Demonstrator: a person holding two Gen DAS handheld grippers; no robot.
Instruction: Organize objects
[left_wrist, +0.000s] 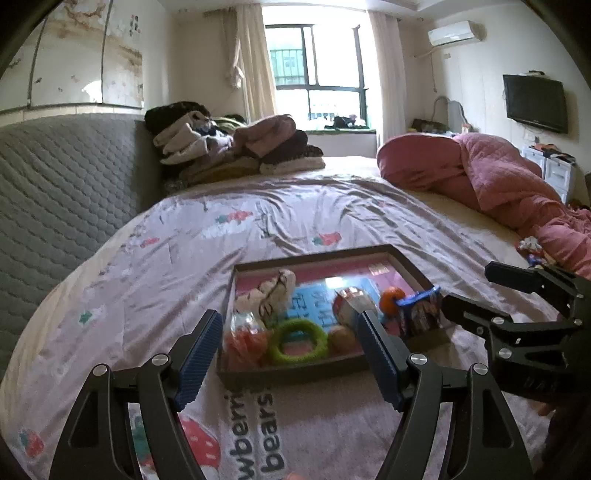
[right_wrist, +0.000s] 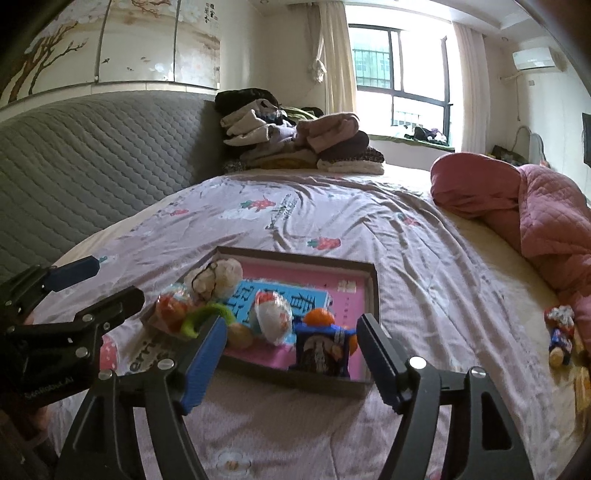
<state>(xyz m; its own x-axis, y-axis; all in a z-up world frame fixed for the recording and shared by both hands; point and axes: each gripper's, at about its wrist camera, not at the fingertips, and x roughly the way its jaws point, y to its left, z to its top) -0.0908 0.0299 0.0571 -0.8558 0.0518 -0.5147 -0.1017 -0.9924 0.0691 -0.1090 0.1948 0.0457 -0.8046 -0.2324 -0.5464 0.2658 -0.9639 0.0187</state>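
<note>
The bedsheet (left_wrist: 314, 206) reads "bears" beside a partial "wberri".

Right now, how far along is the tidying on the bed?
Mostly done: the tray already holds the green ring, orange ball, wrapped egg, plush toy and blue snack packet. Nothing is in hand: the left gripper and right gripper both have open, empty jaws. Left: small items lying on the sheet beside the pink quilt.
</note>
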